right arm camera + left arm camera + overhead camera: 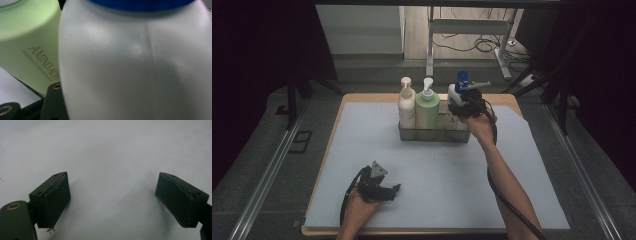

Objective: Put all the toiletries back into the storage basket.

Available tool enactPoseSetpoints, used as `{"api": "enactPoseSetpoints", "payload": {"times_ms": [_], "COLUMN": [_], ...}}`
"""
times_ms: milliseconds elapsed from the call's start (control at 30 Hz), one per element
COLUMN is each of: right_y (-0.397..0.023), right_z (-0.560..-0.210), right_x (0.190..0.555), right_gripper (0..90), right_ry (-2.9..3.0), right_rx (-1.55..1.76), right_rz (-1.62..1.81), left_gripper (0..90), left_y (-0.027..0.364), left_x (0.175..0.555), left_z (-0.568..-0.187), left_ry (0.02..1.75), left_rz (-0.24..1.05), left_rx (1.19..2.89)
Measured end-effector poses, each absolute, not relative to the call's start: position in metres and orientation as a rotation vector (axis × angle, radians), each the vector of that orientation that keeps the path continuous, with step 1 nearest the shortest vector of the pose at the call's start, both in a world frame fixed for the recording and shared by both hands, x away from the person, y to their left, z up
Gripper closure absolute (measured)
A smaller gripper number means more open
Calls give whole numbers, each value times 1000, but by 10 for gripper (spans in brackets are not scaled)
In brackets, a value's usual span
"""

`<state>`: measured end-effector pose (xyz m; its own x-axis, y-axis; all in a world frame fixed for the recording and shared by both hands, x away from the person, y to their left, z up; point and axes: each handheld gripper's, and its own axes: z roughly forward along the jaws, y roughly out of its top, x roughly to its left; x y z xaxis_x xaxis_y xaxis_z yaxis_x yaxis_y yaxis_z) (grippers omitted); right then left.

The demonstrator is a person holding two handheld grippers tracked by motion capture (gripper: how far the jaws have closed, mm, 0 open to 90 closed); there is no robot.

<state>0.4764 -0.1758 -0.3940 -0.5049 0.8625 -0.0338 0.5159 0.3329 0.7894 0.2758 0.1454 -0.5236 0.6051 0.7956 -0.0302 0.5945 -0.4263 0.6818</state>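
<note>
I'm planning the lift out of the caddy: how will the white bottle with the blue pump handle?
The white bottle looks smooth and glossy with rounded shoulders, so probably slippery. It seems rigid plastic, unlikely to flex. Tall and pump-topped, it may tip once clear of the wire caddy.

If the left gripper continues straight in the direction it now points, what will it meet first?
Probably nothing soon. The left gripper, jaws open, points along the bare white mat; its own view shows no object ahead. Depth is unclear, so beyond that I cannot say.
</note>
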Motion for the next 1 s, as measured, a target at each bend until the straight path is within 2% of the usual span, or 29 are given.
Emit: {"api": "enactPoseSetpoints", "payload": {"times_ms": [633,800,1000], "right_y": [-184,-186,-190], "right_z": [-405,-408,-407], "right_x": [478,480,475], "right_gripper": [388,322,305], "right_ry": [2180,2181,2172], "right_rx": [1227,1237,1206], "right_rz": [1050,1067,1066], "left_gripper": [122,122,122], "left_y": [145,145,145], "left_x": [276,276,276], "left_z": [-524,-524,-524], "left_ry": [1092,1091,1092], "left_rz": [393,393,392], "left_rx": [2168,2168,2166]}}
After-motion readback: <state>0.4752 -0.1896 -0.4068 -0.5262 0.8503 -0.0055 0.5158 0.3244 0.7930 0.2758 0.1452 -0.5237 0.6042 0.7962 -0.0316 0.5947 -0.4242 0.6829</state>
